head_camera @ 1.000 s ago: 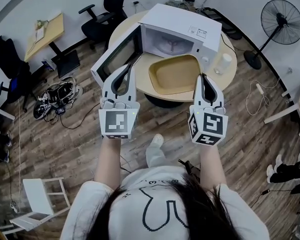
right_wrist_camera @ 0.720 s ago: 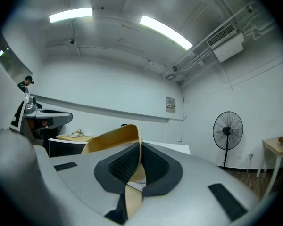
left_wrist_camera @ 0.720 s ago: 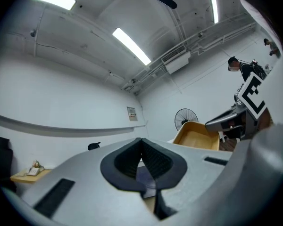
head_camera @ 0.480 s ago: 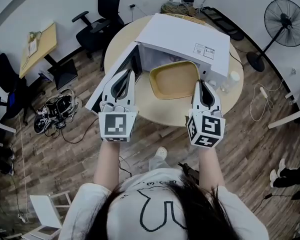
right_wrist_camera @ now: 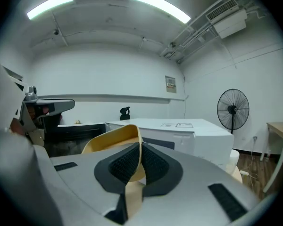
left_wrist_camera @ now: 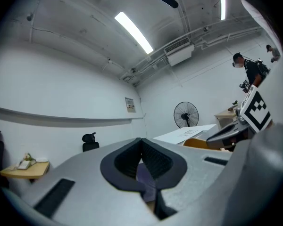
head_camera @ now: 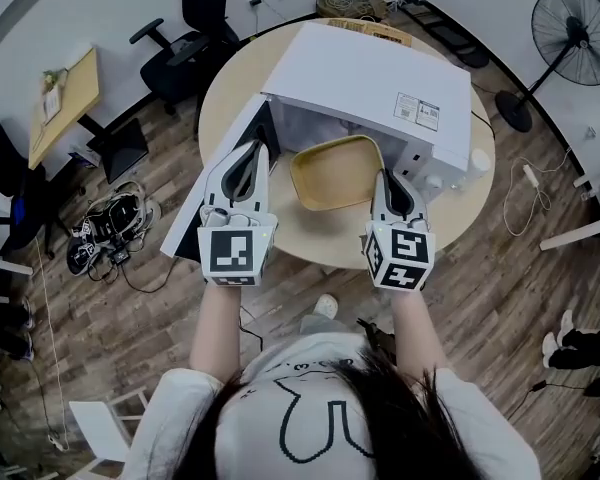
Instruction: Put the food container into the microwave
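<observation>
We pinch the container's (head_camera: 335, 173) rim in the right claw (head_camera: 388, 176) to feed the microwave (head_camera: 370, 73), left claw (head_camera: 254, 148) closed and empty beside its door (head_camera: 225, 143).

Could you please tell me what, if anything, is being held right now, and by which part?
The right claw grips the yellow container by its right rim; the left claw is shut on nothing.

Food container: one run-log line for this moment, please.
right gripper shut on food container rim | left gripper shut, empty | microwave door open | container at microwave mouth
</observation>
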`<state>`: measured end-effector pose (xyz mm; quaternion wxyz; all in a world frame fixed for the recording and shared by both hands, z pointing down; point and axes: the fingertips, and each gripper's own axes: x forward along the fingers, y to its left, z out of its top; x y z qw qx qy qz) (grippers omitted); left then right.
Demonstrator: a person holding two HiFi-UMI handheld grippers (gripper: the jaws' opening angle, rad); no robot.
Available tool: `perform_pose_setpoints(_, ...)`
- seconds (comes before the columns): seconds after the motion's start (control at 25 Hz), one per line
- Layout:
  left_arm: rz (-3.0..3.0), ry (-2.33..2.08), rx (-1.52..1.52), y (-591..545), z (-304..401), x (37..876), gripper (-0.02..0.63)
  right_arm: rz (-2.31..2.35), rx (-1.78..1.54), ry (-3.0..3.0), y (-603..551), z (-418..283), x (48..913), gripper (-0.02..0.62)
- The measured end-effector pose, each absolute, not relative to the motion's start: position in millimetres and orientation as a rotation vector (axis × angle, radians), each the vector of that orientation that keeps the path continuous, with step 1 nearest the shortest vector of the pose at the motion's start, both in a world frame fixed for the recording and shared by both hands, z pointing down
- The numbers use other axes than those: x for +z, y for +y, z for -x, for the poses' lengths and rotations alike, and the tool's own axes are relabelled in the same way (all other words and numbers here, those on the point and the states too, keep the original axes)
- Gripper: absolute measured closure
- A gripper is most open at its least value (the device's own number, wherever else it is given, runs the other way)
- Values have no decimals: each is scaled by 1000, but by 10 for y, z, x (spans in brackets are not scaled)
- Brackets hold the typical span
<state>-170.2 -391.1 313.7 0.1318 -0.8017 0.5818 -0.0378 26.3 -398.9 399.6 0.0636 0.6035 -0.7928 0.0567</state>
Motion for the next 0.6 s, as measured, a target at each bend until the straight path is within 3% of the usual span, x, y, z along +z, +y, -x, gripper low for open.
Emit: perform_pose_setpoints(0.6,2360,1651,-133,-4109,1563,3277,597,-1780,412,-2329,-4407,-245,4608,557)
